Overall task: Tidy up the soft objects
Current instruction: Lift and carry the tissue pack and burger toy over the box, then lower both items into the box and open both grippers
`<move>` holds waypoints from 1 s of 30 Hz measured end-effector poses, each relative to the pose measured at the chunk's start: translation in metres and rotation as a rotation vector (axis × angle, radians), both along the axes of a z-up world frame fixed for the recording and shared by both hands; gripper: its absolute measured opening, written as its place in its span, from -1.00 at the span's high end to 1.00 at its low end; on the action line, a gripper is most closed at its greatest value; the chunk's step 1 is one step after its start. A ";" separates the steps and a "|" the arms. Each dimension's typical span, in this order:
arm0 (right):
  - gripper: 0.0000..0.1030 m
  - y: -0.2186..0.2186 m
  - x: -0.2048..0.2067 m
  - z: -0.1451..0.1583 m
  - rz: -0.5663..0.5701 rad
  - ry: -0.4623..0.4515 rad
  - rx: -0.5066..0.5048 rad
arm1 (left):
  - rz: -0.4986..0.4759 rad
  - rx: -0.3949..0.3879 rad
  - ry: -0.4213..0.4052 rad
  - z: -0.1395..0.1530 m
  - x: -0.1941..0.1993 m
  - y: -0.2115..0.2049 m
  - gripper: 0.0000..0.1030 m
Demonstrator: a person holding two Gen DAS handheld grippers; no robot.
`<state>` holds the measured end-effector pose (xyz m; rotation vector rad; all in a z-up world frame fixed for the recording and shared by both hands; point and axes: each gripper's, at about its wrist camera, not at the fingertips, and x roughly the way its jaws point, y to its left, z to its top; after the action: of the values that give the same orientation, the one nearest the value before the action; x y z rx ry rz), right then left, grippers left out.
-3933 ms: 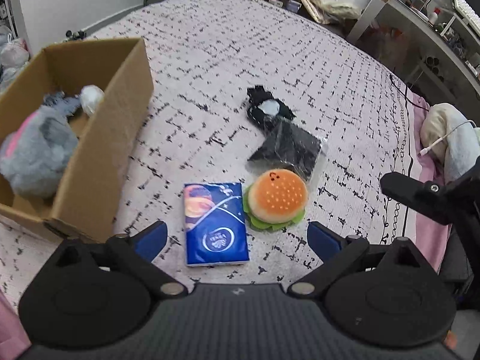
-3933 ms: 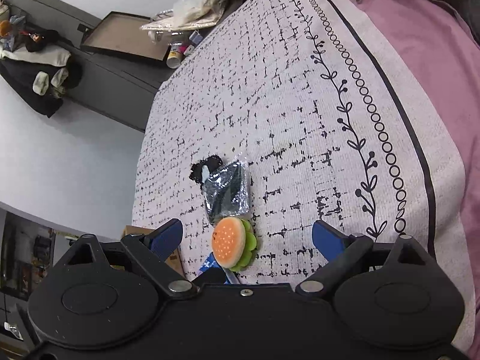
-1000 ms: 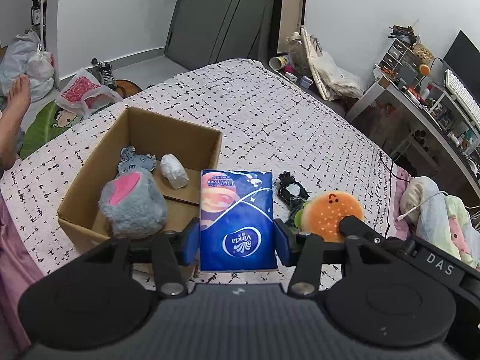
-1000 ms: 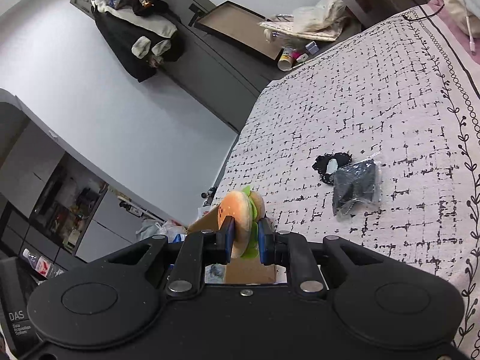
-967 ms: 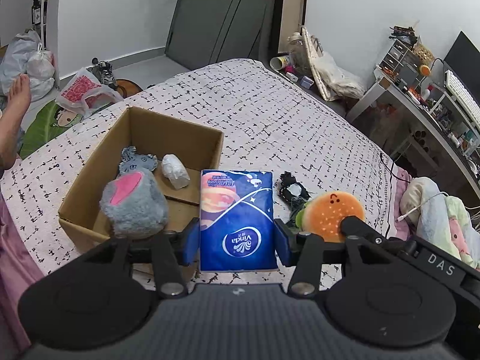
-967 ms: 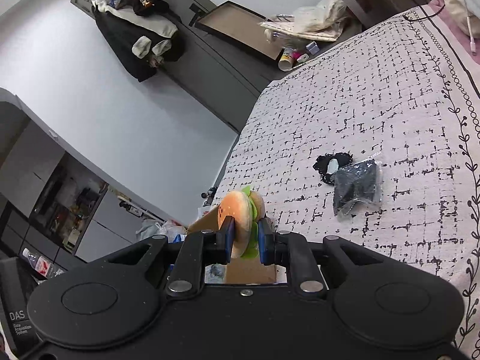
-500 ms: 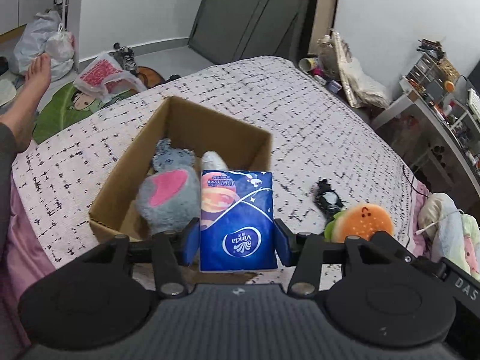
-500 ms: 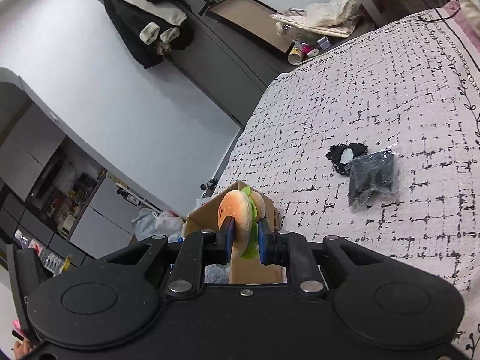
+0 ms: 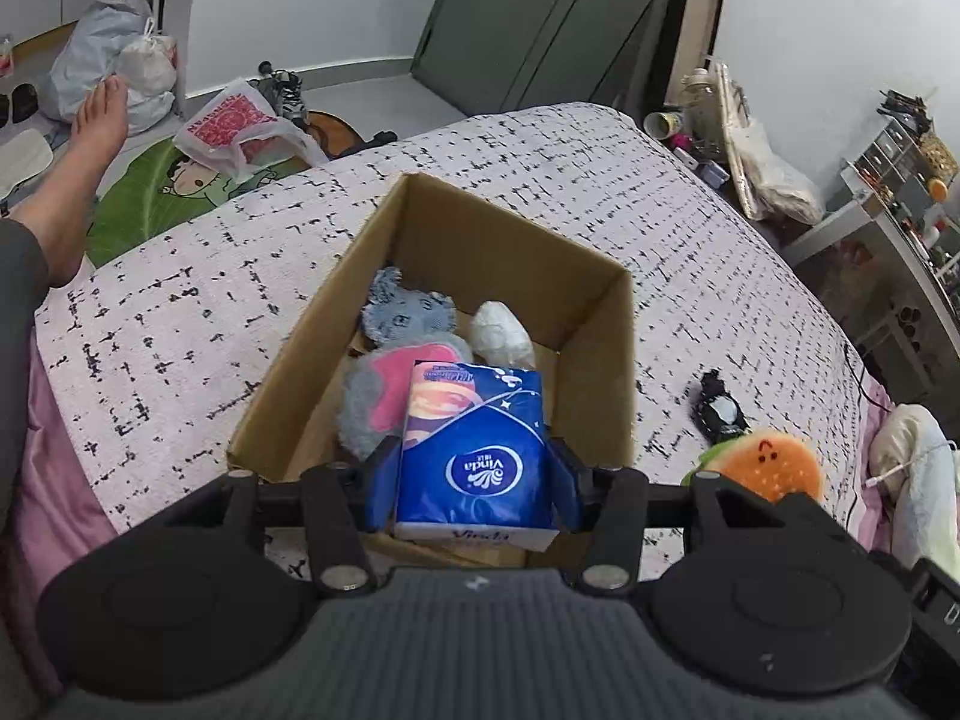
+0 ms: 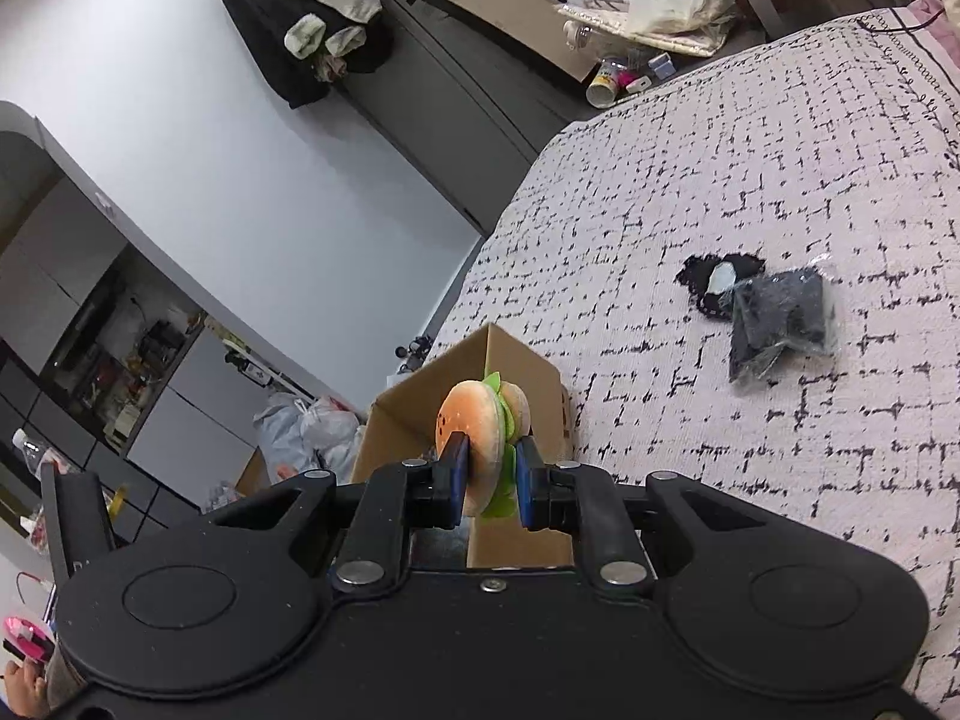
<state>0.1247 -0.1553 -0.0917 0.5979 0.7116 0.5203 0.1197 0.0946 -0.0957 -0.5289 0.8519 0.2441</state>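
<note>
- The left gripper point(image 9: 474, 483) was clamped on a blue tissue pack point(image 9: 474, 447), which sat squarely between its two blue fingers point(image 9: 380, 483), held above the near end of the open cardboard box point(image 9: 606, 360).
- The right gripper point(image 10: 491, 483) was closed on a plush hamburger point(image 10: 483, 429), pinching it edge-on between its blue pads, with the box point(image 10: 408, 420) just beyond it on the bed point(image 10: 720, 180).
- In the left wrist view the hamburger point(image 9: 765, 468) appeared to the right of the box, outside its wall.
- The tissue pack was a soft rectangular packet, deep blue with a white oval logo and an orange planet printed near its top.
- The hamburger had an orange-tan bun with small dark dots, a tiny face and a green felt lettuce frill.
- Inside the box lay three soft things: one grey and pink plush toy point(image 9: 384, 396), one smaller grey-blue plush piece point(image 9: 408, 312) and one white wad point(image 9: 501, 336).
- On the bedspread, well apart from the box, lay two dark items touching each other: one black cloth piece point(image 10: 714, 279) and one clear bag of dark fabric point(image 10: 777, 315).
- Two held items in all, one per gripper.
</note>
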 end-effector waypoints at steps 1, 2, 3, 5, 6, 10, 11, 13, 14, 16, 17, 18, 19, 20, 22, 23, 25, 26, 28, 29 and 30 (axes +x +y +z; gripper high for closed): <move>0.67 0.002 -0.001 0.000 0.004 0.000 0.000 | 0.003 0.005 0.000 0.000 0.000 0.002 0.03; 0.67 0.004 -0.001 -0.001 0.007 0.000 -0.001 | 0.004 0.009 0.001 0.001 0.000 0.003 0.03; 0.67 0.007 0.000 -0.002 0.012 0.001 -0.002 | 0.006 0.014 0.002 0.001 0.000 0.004 0.03; 0.67 0.012 0.000 -0.003 0.021 0.003 -0.009 | 0.010 0.014 0.004 0.000 0.000 0.007 0.00; 0.67 0.015 0.000 -0.004 0.027 0.006 -0.013 | 0.011 0.009 0.003 -0.001 -0.001 0.009 -0.01; 0.67 0.025 0.000 -0.005 0.042 0.006 -0.017 | 0.013 -0.010 0.004 -0.004 0.000 0.016 -0.04; 0.67 0.027 0.000 -0.005 0.045 0.006 -0.016 | 0.013 -0.010 0.006 -0.005 0.001 0.016 -0.04; 0.67 0.032 0.001 -0.005 0.053 0.007 -0.008 | 0.011 -0.010 0.006 -0.004 0.001 0.018 -0.04; 0.67 0.034 0.001 -0.005 0.057 0.006 -0.004 | 0.009 -0.008 0.006 -0.004 0.001 0.018 -0.05; 0.67 0.041 0.001 -0.005 0.074 0.001 -0.007 | 0.006 -0.001 0.005 -0.003 0.000 0.019 -0.05; 0.60 0.045 0.000 -0.005 0.082 0.003 -0.013 | 0.007 0.002 0.005 -0.003 0.000 0.020 -0.05; 0.52 0.048 0.000 -0.006 0.087 0.009 -0.022 | 0.008 0.004 0.007 -0.002 -0.001 0.020 -0.06; 0.52 0.049 -0.001 -0.006 0.082 0.013 -0.032 | 0.011 0.005 0.010 -0.002 -0.001 0.021 -0.07; 0.52 0.050 -0.002 -0.006 0.084 0.009 -0.039 | 0.015 0.006 0.013 -0.001 -0.001 0.022 -0.08; 0.42 0.048 -0.003 -0.003 0.088 -0.003 -0.047 | 0.025 0.015 0.023 0.001 0.000 0.022 -0.14; 0.31 0.045 -0.003 -0.002 0.082 -0.006 -0.043 | 0.029 0.023 0.026 0.003 0.000 0.022 -0.16; 0.15 0.037 -0.004 0.002 0.058 -0.015 -0.031 | 0.029 0.043 0.024 0.007 -0.001 0.019 -0.25; 0.12 0.034 -0.004 0.004 0.049 -0.019 -0.026 | 0.028 0.051 0.023 0.009 -0.002 0.017 -0.27; 0.09 0.027 -0.003 0.006 0.035 -0.022 -0.016 | 0.025 0.065 0.025 0.012 -0.002 0.012 -0.38; 0.04 0.023 -0.003 0.007 0.026 -0.021 -0.013 | 0.021 0.072 0.025 0.014 -0.002 0.009 -0.41; -0.02 0.021 -0.002 0.007 0.019 -0.020 -0.012 | 0.017 0.079 0.025 0.016 -0.002 0.006 -0.44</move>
<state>0.1224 -0.1347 -0.0845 0.5745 0.7011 0.5383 0.1176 0.1002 -0.0798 -0.4600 0.8584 0.2992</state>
